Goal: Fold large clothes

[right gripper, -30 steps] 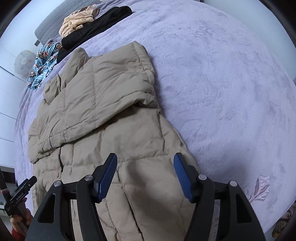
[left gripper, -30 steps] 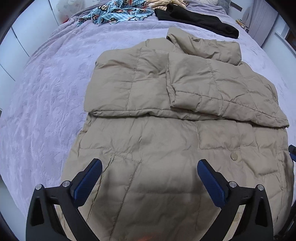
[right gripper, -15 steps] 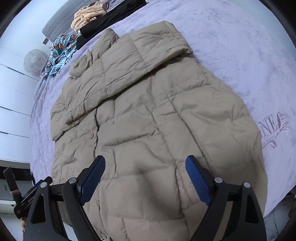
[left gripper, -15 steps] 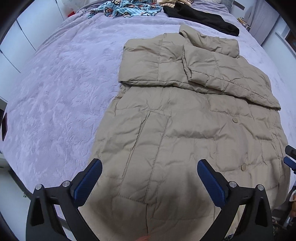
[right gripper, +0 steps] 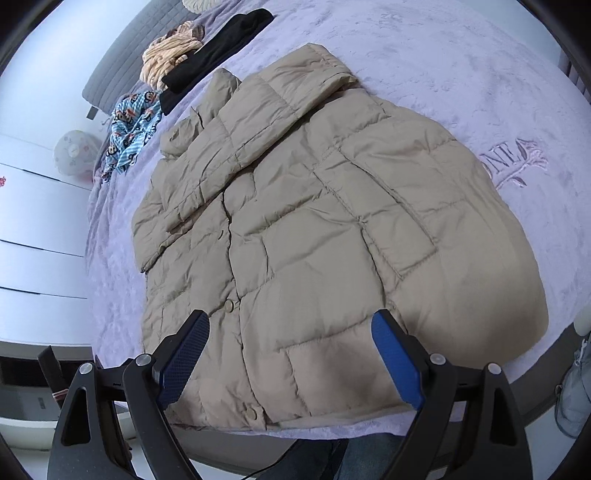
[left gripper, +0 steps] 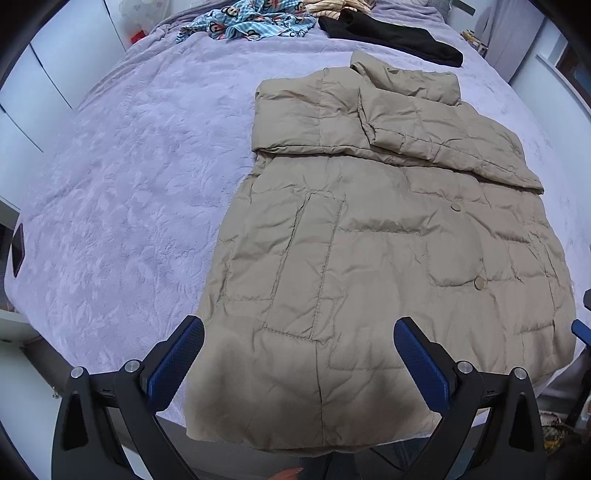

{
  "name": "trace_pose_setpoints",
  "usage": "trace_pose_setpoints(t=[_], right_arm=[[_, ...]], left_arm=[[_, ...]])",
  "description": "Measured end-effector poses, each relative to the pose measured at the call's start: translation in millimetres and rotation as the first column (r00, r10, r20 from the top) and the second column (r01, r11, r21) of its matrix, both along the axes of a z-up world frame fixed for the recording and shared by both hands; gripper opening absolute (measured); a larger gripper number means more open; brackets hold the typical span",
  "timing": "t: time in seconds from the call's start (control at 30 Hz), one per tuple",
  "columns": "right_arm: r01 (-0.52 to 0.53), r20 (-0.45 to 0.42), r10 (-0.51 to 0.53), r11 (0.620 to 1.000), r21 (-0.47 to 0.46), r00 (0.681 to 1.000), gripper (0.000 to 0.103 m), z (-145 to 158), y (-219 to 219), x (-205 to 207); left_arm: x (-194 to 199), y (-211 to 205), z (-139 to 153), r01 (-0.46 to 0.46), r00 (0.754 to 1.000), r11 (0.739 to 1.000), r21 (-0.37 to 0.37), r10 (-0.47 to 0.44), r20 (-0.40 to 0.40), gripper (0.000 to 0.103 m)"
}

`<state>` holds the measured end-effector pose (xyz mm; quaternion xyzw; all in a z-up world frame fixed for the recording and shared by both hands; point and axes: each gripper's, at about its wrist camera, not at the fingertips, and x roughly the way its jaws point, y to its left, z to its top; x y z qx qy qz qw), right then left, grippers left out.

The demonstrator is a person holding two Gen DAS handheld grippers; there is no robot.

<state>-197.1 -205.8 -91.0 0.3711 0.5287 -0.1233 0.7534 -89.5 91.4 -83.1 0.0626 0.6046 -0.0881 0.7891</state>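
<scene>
A tan quilted puffer coat (left gripper: 388, 236) lies flat on the purple bedspread (left gripper: 129, 177), front up, with both sleeves folded across its chest (left gripper: 436, 122) and its hem hanging over the near bed edge. My left gripper (left gripper: 298, 360) hovers open above the coat's lower left part, with nothing between its blue pads. In the right wrist view the same coat (right gripper: 332, 229) fills the frame. My right gripper (right gripper: 291, 360) stands open over the hem near the snap buttons, empty.
At the head of the bed lie a blue patterned garment (left gripper: 255, 24), a black garment (left gripper: 395, 37) and a cream striped one (right gripper: 170, 59). White cupboards (right gripper: 33, 229) stand to the left. Embroidered lettering (right gripper: 513, 158) marks the bedspread beside the coat.
Both grippers have drawn back from the coat's chest to its hem and risen. The right jaws have spread wider. The coat has not moved.
</scene>
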Motion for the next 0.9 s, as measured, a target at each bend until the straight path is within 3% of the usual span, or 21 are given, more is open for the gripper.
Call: trace_pose_setpoints(t=[0.3,0.5,0.67,0.9], right_arm=[[0.015,0.014,-0.015,0.999,0.046,1.000,0.091,8.1,-10.2,-11.1],[0.042,-0.023,-0.040,0.996,0.085,0.999,0.091,11.6,-44.7,-31.0],[0.176,-0.123,-0.149,0.954,0.243,0.981,0.091,-23.0,-85.5,-59.8],[0.330,-0.239,-0.266,0.899,0.288,0.934,0.091,-73.3,-97.0,-103.7]], left_arm=[[-30.2,19.6,6.5,-0.093,0.995,0.995,-0.026,0.092,-0.036,0.103],[-49.3,16.9,-8.1,-0.175,0.977,0.982,-0.064,0.165,-0.136,0.103],[-57.8,12.0,-20.9,-0.212,0.963,0.975,-0.061,0.198,-0.183,0.103],[-71.1,26.7,-28.6,-0.248,0.950,0.963,-0.109,0.219,-0.221,0.103]])
